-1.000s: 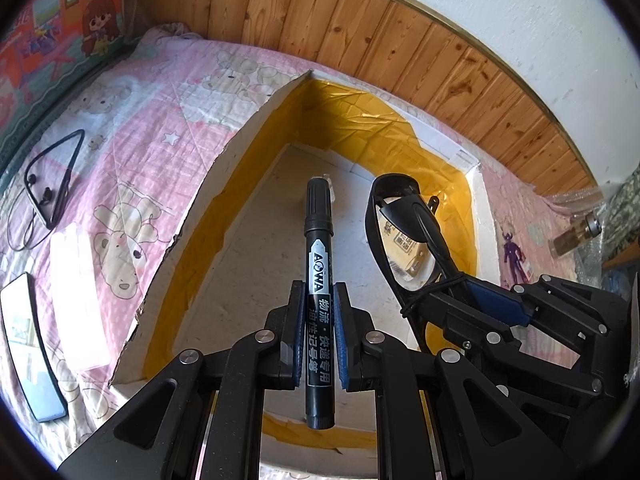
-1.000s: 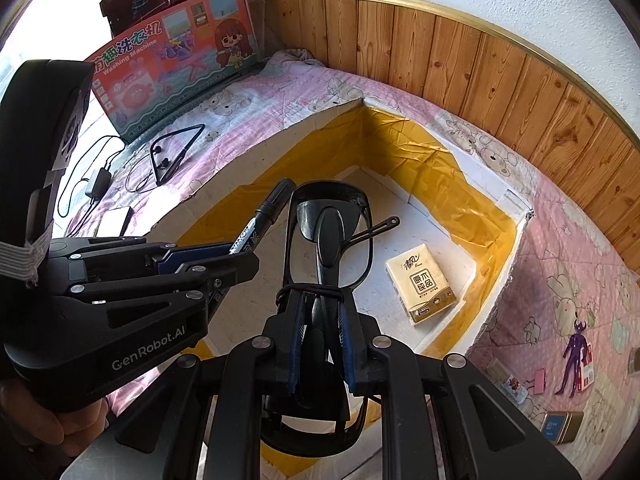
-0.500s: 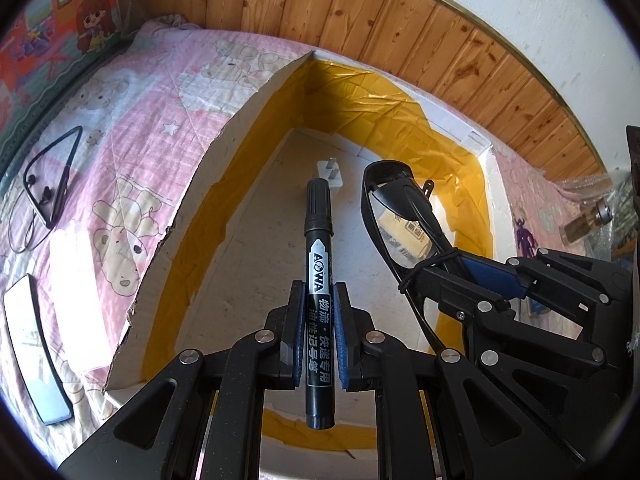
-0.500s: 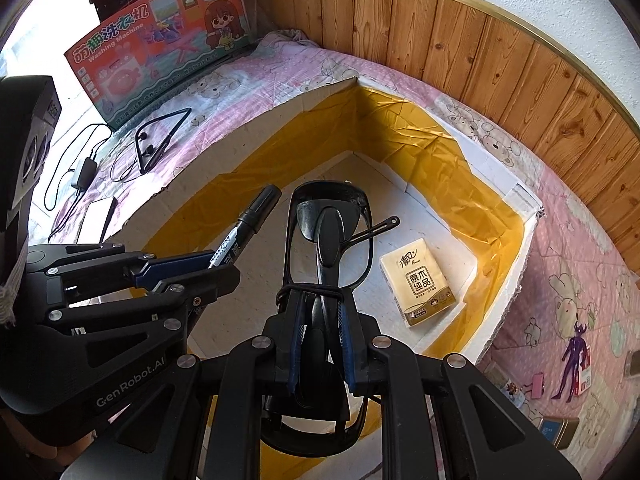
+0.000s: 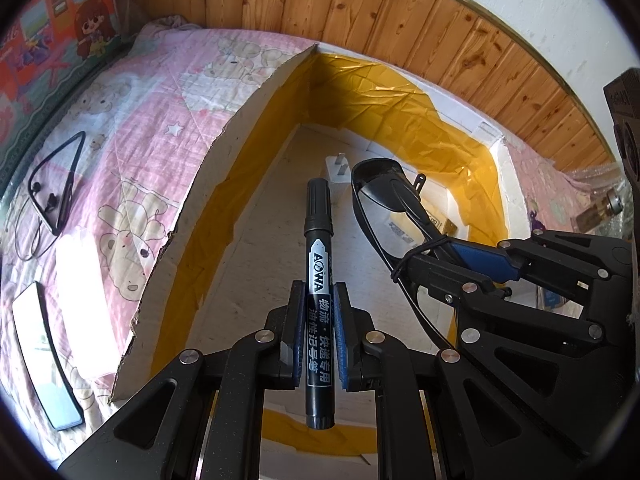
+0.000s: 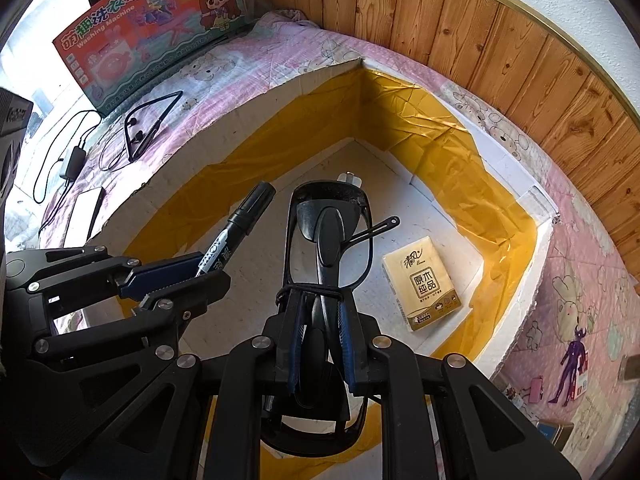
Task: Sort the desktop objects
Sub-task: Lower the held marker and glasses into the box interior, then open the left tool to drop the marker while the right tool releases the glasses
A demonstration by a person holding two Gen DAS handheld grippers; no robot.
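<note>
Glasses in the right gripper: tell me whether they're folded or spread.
Mostly folded: the glasses sit as a flat bundle bound by a black cord, though one temple tip sticks out sideways.

Marker pen [image 5: 319, 264]: black plastic, glossy, printed label.
Sunglasses [image 6: 328, 236]: glossy black plastic frame, dark shiny lenses.
Left gripper [image 5: 318, 320] and right gripper [image 6: 320, 336]: matt black plastic, bright metal rivets, blue ribbed pads [image 6: 345, 336].
Box [image 6: 248, 128]: rough white foam walls, torn edge, glossy crinkled yellow tape inside.
Tissue pack [image 6: 420, 282]: shiny yellow wrapper.
Bed cover [image 5: 132, 136]: quilted pink cloth, matt.
Wall panelling [image 5: 400, 24]: varnished knotty wood.
Toy carton [image 6: 152, 24]: glossy printed cardboard.
Phone [image 5: 46, 356]: glossy glass face.
</note>
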